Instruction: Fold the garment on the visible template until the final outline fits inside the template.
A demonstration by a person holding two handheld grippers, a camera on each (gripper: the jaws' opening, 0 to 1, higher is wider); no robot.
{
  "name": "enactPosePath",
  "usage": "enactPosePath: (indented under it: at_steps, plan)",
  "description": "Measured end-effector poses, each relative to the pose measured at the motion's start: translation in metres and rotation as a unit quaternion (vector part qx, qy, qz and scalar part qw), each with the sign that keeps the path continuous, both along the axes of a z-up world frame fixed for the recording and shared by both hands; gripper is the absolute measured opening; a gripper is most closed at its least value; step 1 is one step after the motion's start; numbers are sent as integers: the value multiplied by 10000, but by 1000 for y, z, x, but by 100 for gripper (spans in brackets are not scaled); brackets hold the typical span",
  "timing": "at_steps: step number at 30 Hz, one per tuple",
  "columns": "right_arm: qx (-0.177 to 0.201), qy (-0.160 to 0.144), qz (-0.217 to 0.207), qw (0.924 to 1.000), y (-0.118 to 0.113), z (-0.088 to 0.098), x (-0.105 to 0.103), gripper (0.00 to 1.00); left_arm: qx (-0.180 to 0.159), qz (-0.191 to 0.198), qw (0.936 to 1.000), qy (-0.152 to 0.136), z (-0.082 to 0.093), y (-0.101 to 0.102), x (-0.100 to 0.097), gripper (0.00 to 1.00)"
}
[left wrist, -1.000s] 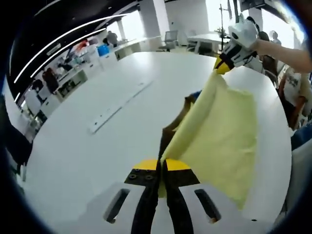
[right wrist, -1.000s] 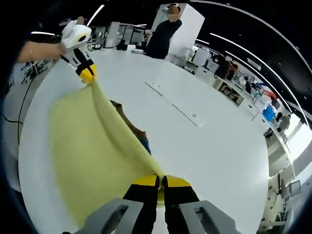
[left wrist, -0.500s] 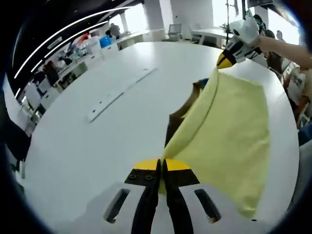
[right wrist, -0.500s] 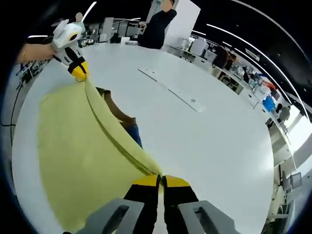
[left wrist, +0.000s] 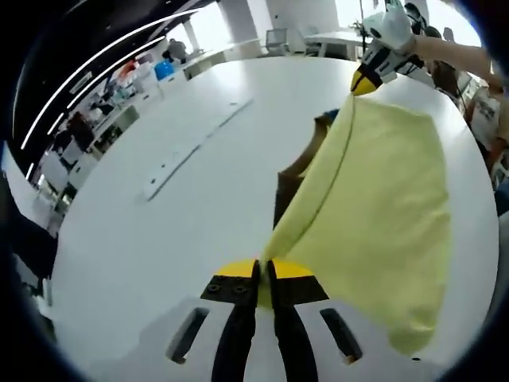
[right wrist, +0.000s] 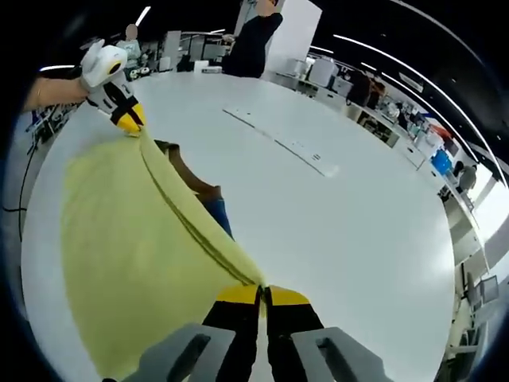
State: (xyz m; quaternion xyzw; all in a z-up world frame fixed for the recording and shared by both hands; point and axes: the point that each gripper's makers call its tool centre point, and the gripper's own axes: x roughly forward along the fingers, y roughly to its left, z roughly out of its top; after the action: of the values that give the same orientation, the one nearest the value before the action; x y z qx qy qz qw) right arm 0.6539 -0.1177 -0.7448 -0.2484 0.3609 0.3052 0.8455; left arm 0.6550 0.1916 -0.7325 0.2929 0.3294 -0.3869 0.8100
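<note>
The white worktop [left wrist: 159, 239] was huge. The yellow garment [left wrist: 382, 207] hung stretched over it between both claws, a brown template [right wrist: 184, 173] peeking out beneath (mostly hidden). The left claw [left wrist: 264, 280] was clamped on one corner, the right claw [right wrist: 262, 296] on another. The fold looked barely underway, with laying down and the fit check left.

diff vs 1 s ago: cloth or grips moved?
The yellow garment has come down from hanging loosely toward the white table, and more of it lies spread out. Both grips are unchanged: left gripper and right gripper stay shut on its top edge, stretched between them.
</note>
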Motion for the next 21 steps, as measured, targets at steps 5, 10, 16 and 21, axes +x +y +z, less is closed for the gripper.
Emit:
enactPosePath:
  at_steps: [5, 10, 16, 21]
  plan:
    - [228, 89, 192, 9995, 9, 2, -7, 8, -47, -93, 9999, 57, 0, 7, -8, 4]
    - [211, 85, 417, 9989, 14, 0, -14, 19, -141, -57, 9998, 132, -1, 12, -16, 11]
    - [-42, -91, 468, 9989, 9, -2, -12, 21, 221, -148, 9994, -222, -1, 20, -13, 17]
    - [-280, -291, 497, 9979, 3, 0, -8, 20, 294, -309, 9983, -395, -3, 15, -8, 16]
